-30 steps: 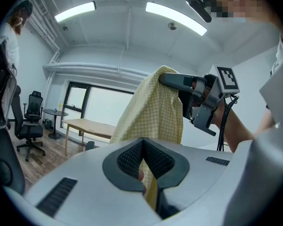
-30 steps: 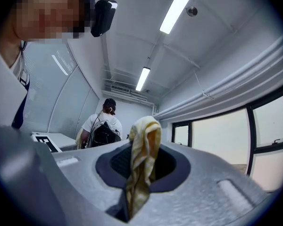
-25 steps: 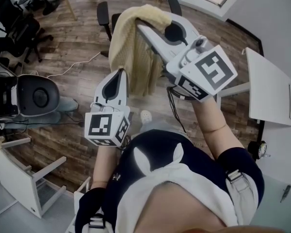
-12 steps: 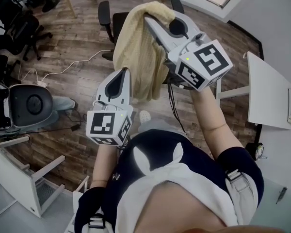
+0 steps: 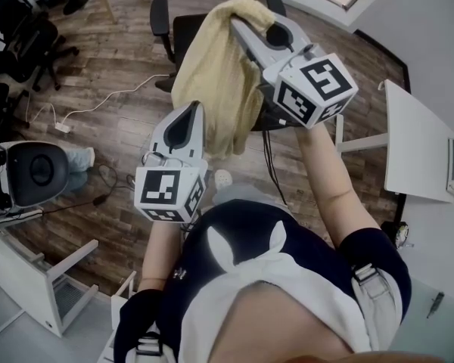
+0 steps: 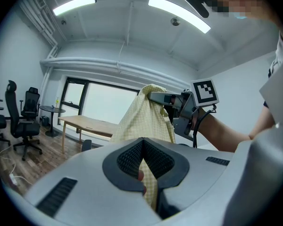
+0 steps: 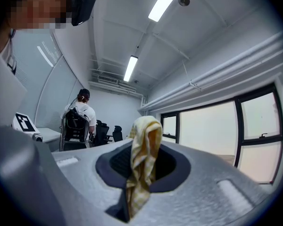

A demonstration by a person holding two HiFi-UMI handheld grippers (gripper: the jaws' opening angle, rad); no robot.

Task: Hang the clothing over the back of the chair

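Presently, the right gripper (image 5: 238,25) clamps the pale yellow knitted garment (image 5: 212,74) at its top; the left gripper (image 5: 191,110) pinches its edge lower down, above the black office chair (image 5: 183,30).

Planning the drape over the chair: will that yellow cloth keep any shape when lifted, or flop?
Probably floppy: the yellow cloth hangs in loose folds between the right claw and left claw. Likely light, since two small pinches carry it all.

Head view looks steeply down; both gripper views closely face the cloth (image 5: 212,74)
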